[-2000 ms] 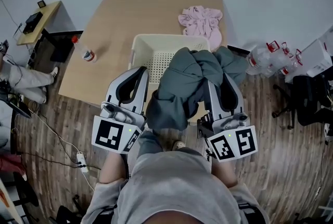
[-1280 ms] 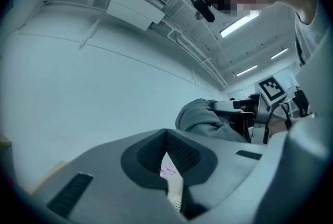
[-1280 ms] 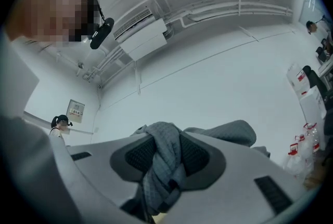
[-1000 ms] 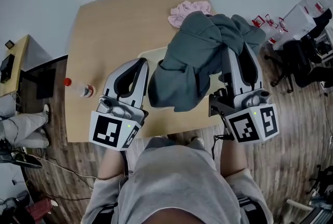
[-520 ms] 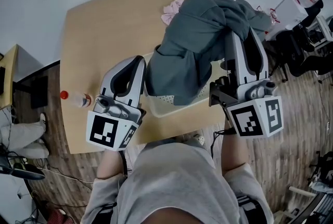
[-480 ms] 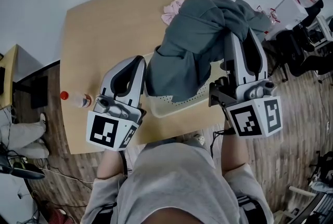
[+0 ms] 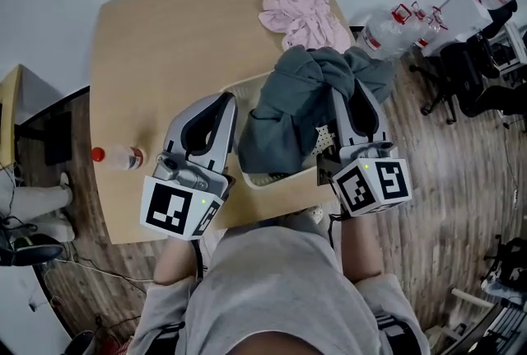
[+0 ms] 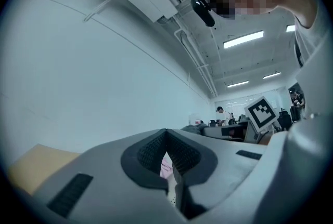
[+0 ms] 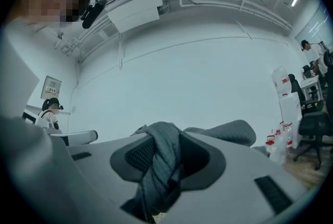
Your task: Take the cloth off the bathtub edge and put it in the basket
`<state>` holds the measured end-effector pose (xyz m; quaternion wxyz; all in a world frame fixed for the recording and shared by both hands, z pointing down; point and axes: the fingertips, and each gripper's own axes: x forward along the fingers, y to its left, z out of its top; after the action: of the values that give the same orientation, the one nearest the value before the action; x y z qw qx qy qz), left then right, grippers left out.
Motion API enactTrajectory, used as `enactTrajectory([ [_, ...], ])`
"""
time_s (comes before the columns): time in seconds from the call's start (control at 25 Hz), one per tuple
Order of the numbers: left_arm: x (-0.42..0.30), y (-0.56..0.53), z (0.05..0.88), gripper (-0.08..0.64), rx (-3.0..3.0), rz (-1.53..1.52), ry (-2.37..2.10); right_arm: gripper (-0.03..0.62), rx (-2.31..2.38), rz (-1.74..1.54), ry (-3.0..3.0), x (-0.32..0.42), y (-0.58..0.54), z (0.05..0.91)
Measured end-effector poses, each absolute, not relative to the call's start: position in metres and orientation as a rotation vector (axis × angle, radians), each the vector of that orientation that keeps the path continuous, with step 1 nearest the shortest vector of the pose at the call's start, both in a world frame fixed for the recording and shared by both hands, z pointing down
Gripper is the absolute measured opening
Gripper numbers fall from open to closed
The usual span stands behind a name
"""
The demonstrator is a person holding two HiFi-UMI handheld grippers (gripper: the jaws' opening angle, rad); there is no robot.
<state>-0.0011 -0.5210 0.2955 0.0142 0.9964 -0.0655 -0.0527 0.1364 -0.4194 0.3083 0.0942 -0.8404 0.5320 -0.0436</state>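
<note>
Grey cloth (image 7: 288, 110), clamped in right tongs (image 9: 162, 140) over cream basket (image 7: 276, 179), left tongs (image 7: 222, 102) closed, empty.

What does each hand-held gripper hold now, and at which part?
The right hand-held gripper pinches a twisted fold of the dark grey-green fabric cloth. The left hand-held gripper is shut on nothing.

1. This looks like an open office or lab: black office chairs (image 7: 465, 77) stand on the wood-plank floor (image 7: 445, 205).
2. Strip lights (image 8: 244, 39) and bare pipes (image 9: 234, 4) cross the ceiling.
3. A person (image 8: 220, 112) works among desks (image 8: 229, 127) far behind.
</note>
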Motion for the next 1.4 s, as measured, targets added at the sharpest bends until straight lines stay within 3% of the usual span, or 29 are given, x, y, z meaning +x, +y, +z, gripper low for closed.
enactTrajectory([
  [0.52,0.005,-0.516,0.332,0.014,3.047,-0.094,-0.168,0.138,-2.565,-0.546,1.568,0.14,-0.429,0.413],
  [1.4,-0.007,-0.528,0.35,0.014,3.005,-0.051,-0.205,0.138,-2.612,-1.207,1.72,0.143,-0.467,0.511],
])
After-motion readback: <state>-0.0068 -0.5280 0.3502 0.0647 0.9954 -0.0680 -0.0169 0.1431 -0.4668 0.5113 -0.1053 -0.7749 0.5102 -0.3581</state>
